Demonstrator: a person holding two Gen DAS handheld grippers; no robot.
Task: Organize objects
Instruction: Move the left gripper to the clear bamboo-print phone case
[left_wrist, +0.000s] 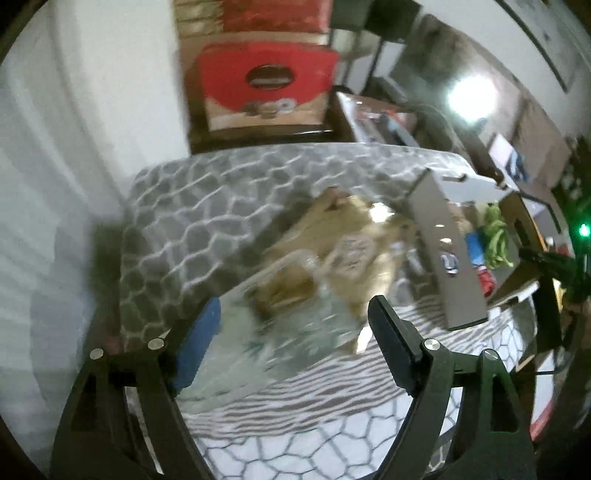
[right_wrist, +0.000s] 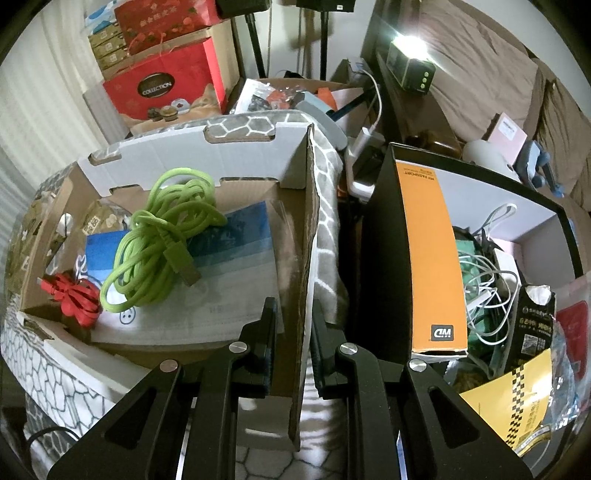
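Observation:
My left gripper is open above a grey honeycomb bedcover, with nothing pressed between its pads. Below it lie a blurred brown paper bag and clear plastic wrapping. My right gripper is shut on the upright side wall of an open cardboard box. Inside that box lie a coiled green cable, a red cable and a blue-and-white packet. The same box and green cable show at the right of the left wrist view.
Right of the cardboard box stands a black box holding an orange package, white cables and a yellow bag. Red gift boxes are stacked at the back. A lamp shines on the headboard shelf.

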